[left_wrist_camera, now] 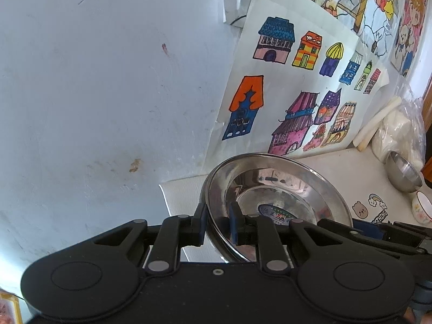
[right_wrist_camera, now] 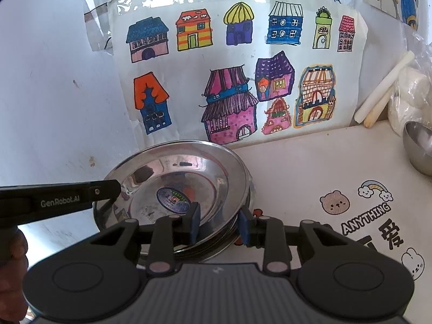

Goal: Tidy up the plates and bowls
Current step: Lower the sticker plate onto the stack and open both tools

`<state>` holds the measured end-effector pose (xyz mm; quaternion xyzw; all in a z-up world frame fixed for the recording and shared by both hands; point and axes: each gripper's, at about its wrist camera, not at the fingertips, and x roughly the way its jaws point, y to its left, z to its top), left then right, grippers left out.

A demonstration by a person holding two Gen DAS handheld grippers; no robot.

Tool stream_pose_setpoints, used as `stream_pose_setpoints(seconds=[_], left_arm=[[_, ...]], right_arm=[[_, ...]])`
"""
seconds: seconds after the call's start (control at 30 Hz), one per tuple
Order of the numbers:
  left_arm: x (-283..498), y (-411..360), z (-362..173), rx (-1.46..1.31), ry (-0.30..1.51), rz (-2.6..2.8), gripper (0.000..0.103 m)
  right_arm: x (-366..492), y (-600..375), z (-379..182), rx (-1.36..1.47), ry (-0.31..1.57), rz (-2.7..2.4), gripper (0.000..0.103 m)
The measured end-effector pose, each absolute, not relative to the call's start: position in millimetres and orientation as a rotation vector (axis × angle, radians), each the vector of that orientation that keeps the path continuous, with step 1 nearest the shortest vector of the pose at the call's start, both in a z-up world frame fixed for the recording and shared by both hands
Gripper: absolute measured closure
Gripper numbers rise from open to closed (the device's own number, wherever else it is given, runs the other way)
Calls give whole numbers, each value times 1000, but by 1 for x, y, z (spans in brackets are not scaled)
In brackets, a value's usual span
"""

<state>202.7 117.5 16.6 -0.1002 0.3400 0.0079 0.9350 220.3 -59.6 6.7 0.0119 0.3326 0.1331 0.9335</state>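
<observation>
A shiny steel plate (left_wrist_camera: 283, 186) with a round sticker in its middle lies on top of a stack of steel plates at the table's left edge; it also shows in the right wrist view (right_wrist_camera: 175, 172). My left gripper (left_wrist_camera: 218, 225) is shut on the top plate's left rim, one blue pad inside and one outside. My right gripper (right_wrist_camera: 218, 222) straddles the plate's right rim with its blue pads apart and open. The left gripper's black body (right_wrist_camera: 54, 199) shows at the left in the right wrist view.
A steel bowl (left_wrist_camera: 403, 171) stands at the far right (right_wrist_camera: 419, 145), with a small white flowered bowl (left_wrist_camera: 422, 206) in front of it. A plastic bag (right_wrist_camera: 410, 91) and rolled sticks (right_wrist_camera: 383, 94) lean in the corner. Children's drawings (right_wrist_camera: 229, 67) cover the wall. The tablecloth (right_wrist_camera: 337, 167) has cartoon prints.
</observation>
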Motion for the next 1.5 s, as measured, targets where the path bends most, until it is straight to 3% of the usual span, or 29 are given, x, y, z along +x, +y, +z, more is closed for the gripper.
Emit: stream_pose_setpoints(seconds=[1.13, 1.27, 1.43, 1.5], left_arm=[[204, 112, 16, -175, 684, -9, 84], [202, 112, 18, -179, 678, -8, 80], [202, 111, 21, -182, 671, -6, 71], [202, 109, 22, -185, 668, -8, 62]], right_arm=[[214, -54, 5, -25, 657, 260, 56], [211, -54, 5, -20, 646, 255, 37], [210, -54, 8, -13, 632, 245, 27], [209, -57, 9, -10, 628, 240, 22]])
